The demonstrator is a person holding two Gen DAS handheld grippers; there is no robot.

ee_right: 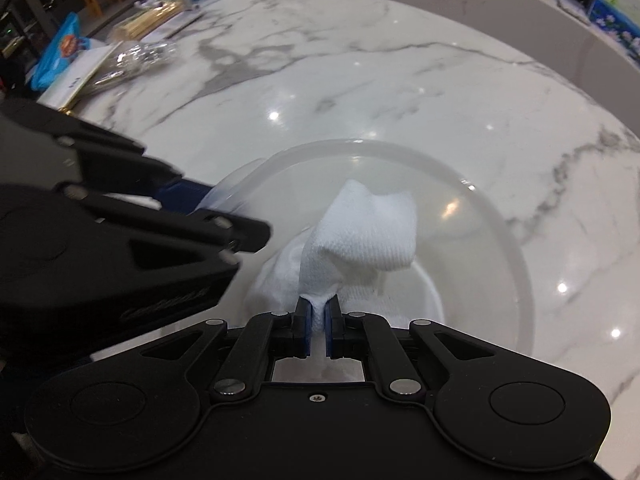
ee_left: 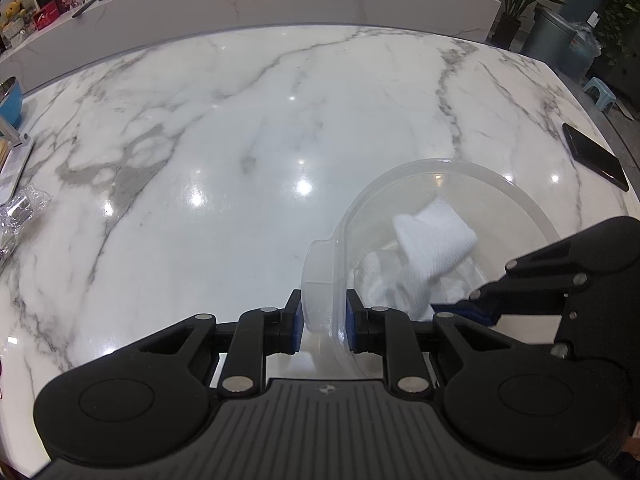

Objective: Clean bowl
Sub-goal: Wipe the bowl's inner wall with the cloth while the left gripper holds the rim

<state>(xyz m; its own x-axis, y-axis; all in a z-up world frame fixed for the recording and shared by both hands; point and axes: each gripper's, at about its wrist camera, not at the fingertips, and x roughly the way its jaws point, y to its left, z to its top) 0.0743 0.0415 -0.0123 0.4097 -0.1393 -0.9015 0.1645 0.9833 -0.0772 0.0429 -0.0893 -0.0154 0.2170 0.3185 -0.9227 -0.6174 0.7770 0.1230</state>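
Left wrist view: the left gripper (ee_left: 323, 322) clamps the rim handle of the clear bowl (ee_left: 516, 196), likely bracing it against the wiping. The bowl sits on the marble table (ee_left: 240, 140), a white cloth (ee_left: 434, 246) inside. A black phone (ee_left: 596, 156) lies near the table edge; potted plants stand beyond.

Right wrist view: the right gripper (ee_right: 318, 322) is narrowly closed, pinching the cloth (ee_right: 368, 240) within the bowl (ee_right: 480, 208), positioned for scrubbing. Packaged clutter occupies the far table (ee_right: 400, 80) corner.

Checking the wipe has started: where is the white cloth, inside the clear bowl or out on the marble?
Inside. The white cloth sits bunched in the clear bowl, pinched by the right tongs.
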